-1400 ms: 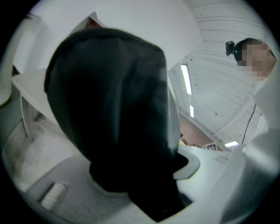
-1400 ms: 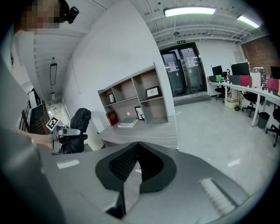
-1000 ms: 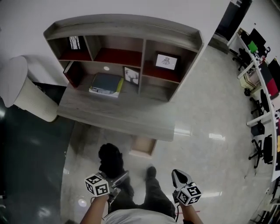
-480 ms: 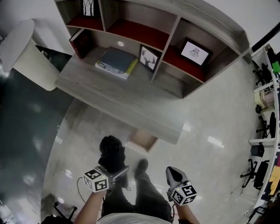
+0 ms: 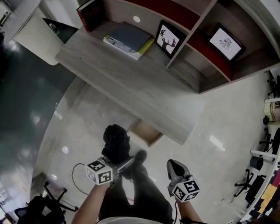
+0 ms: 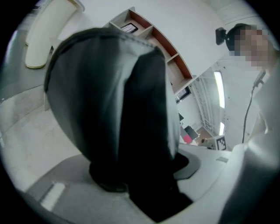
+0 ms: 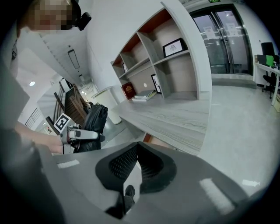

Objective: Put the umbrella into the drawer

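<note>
I face a grey wood-grain desk (image 5: 131, 87) set against a white wall (image 7: 113, 26). A shelf unit (image 5: 205, 48) with red-lined compartments rises from the desk's back edge. A stack of books (image 5: 129, 39) lies on the desk's left part, with a framed deer picture (image 5: 169, 38) beside it. Left of the desk stands a cream ribbed bin (image 5: 37, 33). Around the desk the pale glossy floor (image 5: 210, 166) mirrors ceiling lights, and glass doors (image 7: 218, 39) stand to its right.

umbrella (image 5: 116, 140): 1 | drawer (image 5: 147, 133): 1 | framed pictures (image 5: 169, 37): 2 | red book (image 5: 91, 13): 1 | desk (image 5: 131, 83): 1 | white bin (image 5: 35, 28): 1
</note>
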Available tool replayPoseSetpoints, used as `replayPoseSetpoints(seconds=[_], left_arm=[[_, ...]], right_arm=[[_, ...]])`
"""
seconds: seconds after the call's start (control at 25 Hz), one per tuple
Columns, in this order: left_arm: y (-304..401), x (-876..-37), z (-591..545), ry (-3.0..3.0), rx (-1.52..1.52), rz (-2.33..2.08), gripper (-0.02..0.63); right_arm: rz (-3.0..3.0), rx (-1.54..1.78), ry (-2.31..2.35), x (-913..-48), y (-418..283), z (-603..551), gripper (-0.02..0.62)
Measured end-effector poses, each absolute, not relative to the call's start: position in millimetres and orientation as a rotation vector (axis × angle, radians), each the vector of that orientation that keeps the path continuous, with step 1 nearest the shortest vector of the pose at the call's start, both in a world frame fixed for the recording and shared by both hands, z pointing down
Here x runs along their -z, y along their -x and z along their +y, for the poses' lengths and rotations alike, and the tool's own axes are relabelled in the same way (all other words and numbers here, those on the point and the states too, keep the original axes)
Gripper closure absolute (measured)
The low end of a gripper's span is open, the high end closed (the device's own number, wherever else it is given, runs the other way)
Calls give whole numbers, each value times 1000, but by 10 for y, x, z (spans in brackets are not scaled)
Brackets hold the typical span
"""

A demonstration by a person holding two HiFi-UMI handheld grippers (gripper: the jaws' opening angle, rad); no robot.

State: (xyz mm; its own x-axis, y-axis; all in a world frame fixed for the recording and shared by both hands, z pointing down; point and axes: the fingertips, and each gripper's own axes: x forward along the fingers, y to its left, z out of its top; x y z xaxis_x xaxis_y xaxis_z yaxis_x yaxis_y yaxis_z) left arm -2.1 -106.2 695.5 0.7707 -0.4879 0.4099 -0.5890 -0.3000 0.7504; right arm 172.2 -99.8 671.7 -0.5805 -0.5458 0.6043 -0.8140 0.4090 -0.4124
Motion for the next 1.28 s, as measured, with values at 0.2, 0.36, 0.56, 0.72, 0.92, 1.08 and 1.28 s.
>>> replayPoseSetpoints(seconds=[0.2,0.36,0.56,0.72,0.92,1.08,1.28], left_arm=[[-122,-7368,-1136,-1926,-112,-828,362],[-208,-7725,-1152,-1895,-115,-820,362],[-304,-8135,-1136,-1875,-155,-819,360],[-383,-8441,-1156,-1860,-212,-804,360],[-541,-8804,-1181,-1819,-265,-751,360],[-690,-9092,-1233,-1797,-302,-713,360],[-870,-9318,-1383,-1785,-319,-693,360]], right_arm=[[-2278,-992,-1134,-7112,-1768,-1076,591],[-2256,-1015,-1123,-7402,-1728,-1033,591],[-2236,-1032,-1119,-7740,-1695,-995,591],[-2214,-1049,-1150,-7983,-1696,-1029,591],[-2210,-1077,-1172,-8258,-1658,-1030,591],[-2201,-1099,-1176,-8514,-1624,-1047,591],[-2184,-1133,-1212,-8752,-1665,-1075,591]])
